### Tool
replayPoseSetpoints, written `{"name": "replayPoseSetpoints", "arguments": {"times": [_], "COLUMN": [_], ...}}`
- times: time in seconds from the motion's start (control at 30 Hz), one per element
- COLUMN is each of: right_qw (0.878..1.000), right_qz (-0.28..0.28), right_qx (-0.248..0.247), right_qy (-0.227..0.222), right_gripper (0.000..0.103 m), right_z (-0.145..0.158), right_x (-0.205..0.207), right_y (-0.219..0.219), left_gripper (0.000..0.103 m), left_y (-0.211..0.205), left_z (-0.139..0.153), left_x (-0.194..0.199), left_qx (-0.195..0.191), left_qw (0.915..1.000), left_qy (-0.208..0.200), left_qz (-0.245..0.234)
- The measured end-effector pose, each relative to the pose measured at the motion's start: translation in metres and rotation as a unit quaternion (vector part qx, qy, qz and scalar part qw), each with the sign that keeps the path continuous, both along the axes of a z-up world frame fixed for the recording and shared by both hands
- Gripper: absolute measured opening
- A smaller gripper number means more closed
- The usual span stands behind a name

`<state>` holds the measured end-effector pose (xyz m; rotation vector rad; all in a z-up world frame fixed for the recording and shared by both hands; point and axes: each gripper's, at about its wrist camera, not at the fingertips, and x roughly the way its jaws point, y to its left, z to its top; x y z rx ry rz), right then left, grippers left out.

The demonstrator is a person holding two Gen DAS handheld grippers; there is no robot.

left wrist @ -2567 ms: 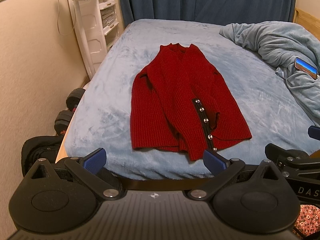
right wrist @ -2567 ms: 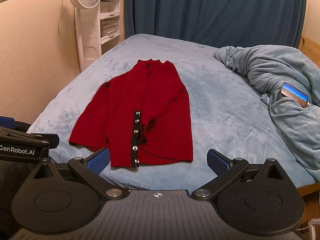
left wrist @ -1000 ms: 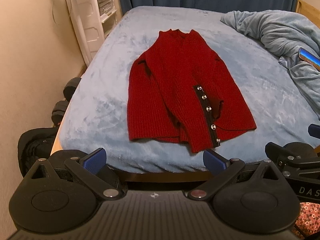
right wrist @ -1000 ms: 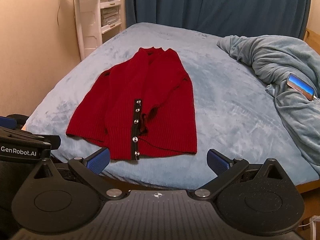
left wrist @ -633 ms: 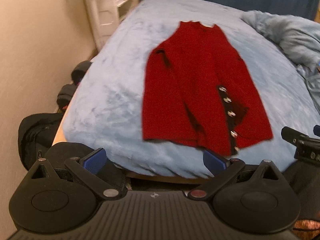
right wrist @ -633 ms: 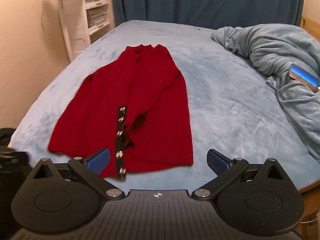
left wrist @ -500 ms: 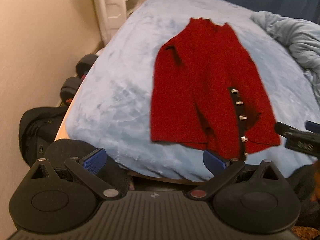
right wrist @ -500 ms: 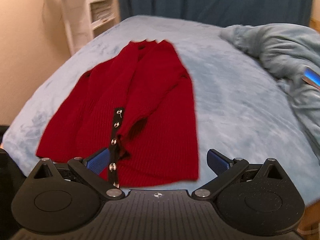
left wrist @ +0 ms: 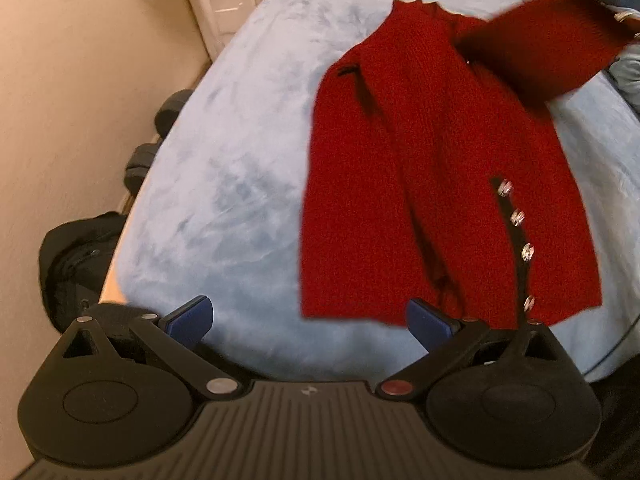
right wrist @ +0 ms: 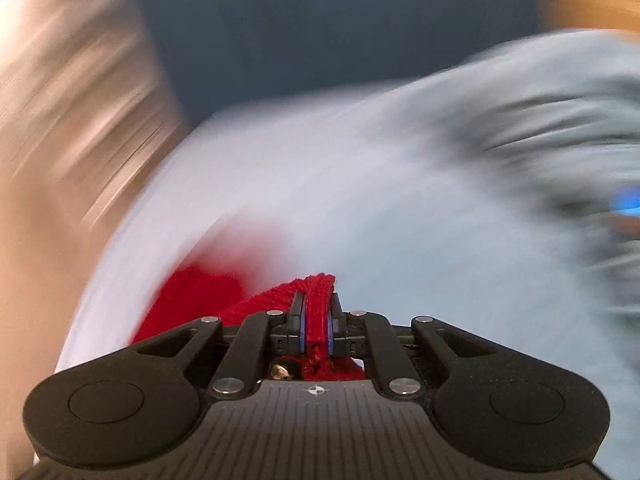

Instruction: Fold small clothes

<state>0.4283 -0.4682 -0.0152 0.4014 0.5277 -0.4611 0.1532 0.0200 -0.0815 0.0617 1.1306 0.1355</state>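
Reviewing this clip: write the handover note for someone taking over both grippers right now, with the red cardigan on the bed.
Right gripper: its jaws have just been closing and are now shut on a fold of the red ribbed knit cardigan.
Left gripper: open, empty, above the near edge of the light blue fleece bed cover.
Cardigan: mostly flat on the cover, one part raised at its far right.
Done: first grasp.
Left: all the folding.

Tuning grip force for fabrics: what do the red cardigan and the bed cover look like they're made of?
Red cardigan: looks like a chunky rib-knit, wool or acrylic; vertical ribs show, matte, with shiny metal-look buttons on a black placket. Bed cover: pale blue plush fleece, by its brushed nap marks; the fibre is unclear.
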Motion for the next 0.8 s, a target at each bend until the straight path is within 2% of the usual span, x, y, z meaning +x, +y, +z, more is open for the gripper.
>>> {"name": "replayPoseSetpoints", "arguments": {"times": [0.03, 0.07, 0.1, 0.13, 0.2, 0.3, 0.4, 0.5, 0.57, 0.6, 0.63, 0.67, 0.7, 0.73, 0.77, 0.8], "right_qw": [0.998, 0.996, 0.995, 0.996, 0.996, 0.991, 0.971, 0.951, 0.944, 0.942, 0.94, 0.938, 0.935, 0.934, 0.935, 0.936], "right_qz": [-0.046, -0.066, -0.048, -0.02, 0.03, 0.11, 0.195, 0.235, 0.239, 0.232, 0.225, 0.221, 0.219, 0.222, 0.227, 0.231], "right_qx": [-0.032, -0.065, -0.081, -0.084, -0.08, -0.033, 0.035, 0.052, 0.073, 0.092, 0.111, 0.126, 0.135, 0.137, 0.129, 0.12], "right_qy": [0.0, 0.006, 0.014, 0.018, 0.013, 0.067, 0.138, 0.195, 0.214, 0.223, 0.231, 0.238, 0.243, 0.245, 0.241, 0.236], "right_gripper": [0.018, 0.04, 0.061, 0.092, 0.092, 0.092, 0.09, 0.088, 0.088, 0.088, 0.088, 0.087, 0.086, 0.084, 0.084, 0.084], "right_z": [0.012, 0.02, 0.022, 0.018, -0.003, -0.061, -0.132, -0.189, -0.21, -0.219, -0.225, -0.229, -0.23, -0.228, -0.227, -0.22], "right_x": [0.006, 0.01, 0.01, 0.005, -0.015, -0.049, -0.081, -0.116, -0.141, -0.152, -0.16, -0.166, -0.171, -0.171, -0.17, -0.173], "right_y": [-0.02, -0.033, -0.04, -0.042, -0.033, -0.006, 0.04, 0.086, 0.107, 0.113, 0.117, 0.118, 0.117, 0.116, 0.117, 0.116], "left_gripper": [0.103, 0.103, 0.103, 0.103, 0.103, 0.103, 0.103, 0.103, 0.103, 0.102, 0.089, 0.081, 0.057, 0.041, 0.039, 0.022], "left_y": [-0.004, -0.008, -0.011, -0.015, -0.022, -0.038, -0.066, -0.099, -0.118, -0.125, -0.131, -0.134, -0.129, -0.116, -0.096, -0.073], "left_z": [0.001, 0.001, 0.0, -0.002, -0.011, -0.02, -0.027, -0.05, -0.073, -0.083, -0.089, -0.089, -0.081, -0.065, -0.048, -0.028], "left_x": [0.004, 0.007, 0.009, 0.012, 0.019, 0.035, 0.057, 0.086, 0.105, 0.11, 0.111, 0.109, 0.109, 0.111, 0.116, 0.121], "left_qx": [-0.001, -0.002, -0.002, -0.003, -0.004, -0.021, -0.056, -0.075, -0.081, -0.07, -0.042, -0.015, -0.02, -0.05, -0.091, -0.122], "left_qw": [1.0, 1.0, 0.9999, 0.9999, 0.9998, 0.9988, 0.9928, 0.9842, 0.9783, 0.9775, 0.9792, 0.9791, 0.978, 0.9775, 0.9758, 0.9753], "left_qy": [-0.004, -0.009, -0.012, -0.012, -0.002, 0.003, 0.0, 0.031, 0.067, 0.076, 0.065, 0.05, 0.047, 0.042, 0.04, 0.028], "left_qz": [-0.002, -0.004, -0.006, -0.01, -0.019, -0.044, -0.106, -0.157, -0.178, -0.184, -0.188, -0.197, -0.202, -0.201, -0.195, -0.182]}}
